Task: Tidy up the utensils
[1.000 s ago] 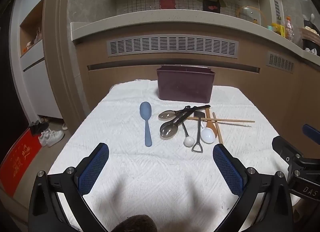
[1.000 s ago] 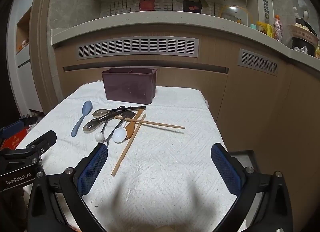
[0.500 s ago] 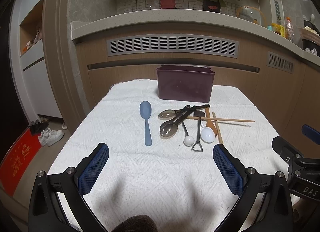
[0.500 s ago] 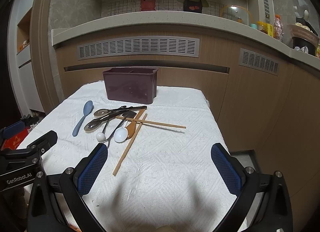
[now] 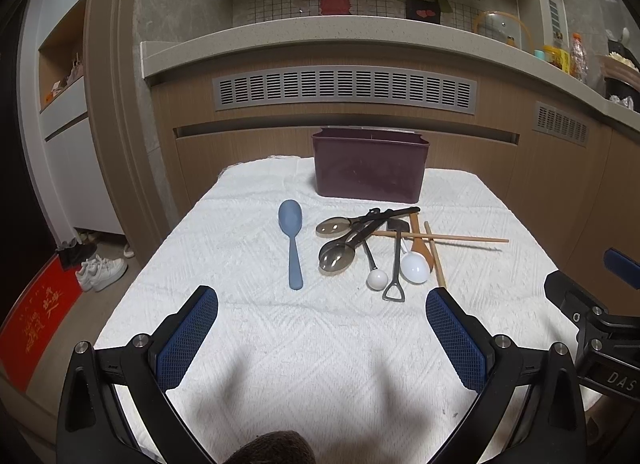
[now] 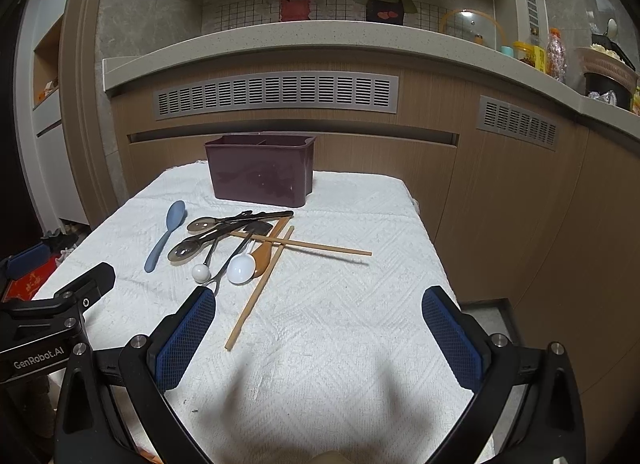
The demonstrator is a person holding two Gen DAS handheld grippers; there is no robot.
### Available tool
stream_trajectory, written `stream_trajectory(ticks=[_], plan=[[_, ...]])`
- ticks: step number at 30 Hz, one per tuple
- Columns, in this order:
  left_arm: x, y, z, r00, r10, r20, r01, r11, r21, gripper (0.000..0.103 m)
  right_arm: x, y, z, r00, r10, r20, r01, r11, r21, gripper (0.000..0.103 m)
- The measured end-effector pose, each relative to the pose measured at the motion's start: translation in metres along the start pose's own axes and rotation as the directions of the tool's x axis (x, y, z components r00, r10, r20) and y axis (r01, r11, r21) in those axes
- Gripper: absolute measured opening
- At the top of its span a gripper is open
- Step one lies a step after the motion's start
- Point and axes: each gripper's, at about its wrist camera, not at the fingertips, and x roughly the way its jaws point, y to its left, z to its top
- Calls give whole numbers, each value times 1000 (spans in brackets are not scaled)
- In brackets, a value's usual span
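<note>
A dark maroon utensil bin (image 5: 370,165) stands at the far end of the white-clothed table (image 5: 320,344); it also shows in the right wrist view (image 6: 260,173). A blue spoon (image 5: 292,240) (image 6: 166,234) lies alone to the left. Beside it is a pile: metal spoons (image 5: 338,254) (image 6: 188,250), a white spoon (image 5: 414,266) (image 6: 241,268), a small white-headed scoop (image 5: 377,278), a black spatula (image 5: 396,260) and wooden chopsticks (image 5: 460,239) (image 6: 260,288). My left gripper (image 5: 322,304) is open and empty, short of the utensils. My right gripper (image 6: 318,304) is open and empty, over the cloth.
The table's right edge (image 6: 432,256) drops beside brown cabinets (image 6: 520,203). A counter (image 5: 320,33) runs behind with jars and a pot. Shoes (image 5: 102,270) and a red mat (image 5: 36,312) lie on the floor at the left.
The right gripper has shifted slightly, so the utensils sit a little further right in its view. The left gripper has barely moved.
</note>
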Motion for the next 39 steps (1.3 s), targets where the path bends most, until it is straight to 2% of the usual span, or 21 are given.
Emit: stream_trajectory(ticks=[39], plan=[[-5,2,1,1000,-8,1,8,1000,2,103,2,-5,1,1000,-1,-8,1,1000,15,103]])
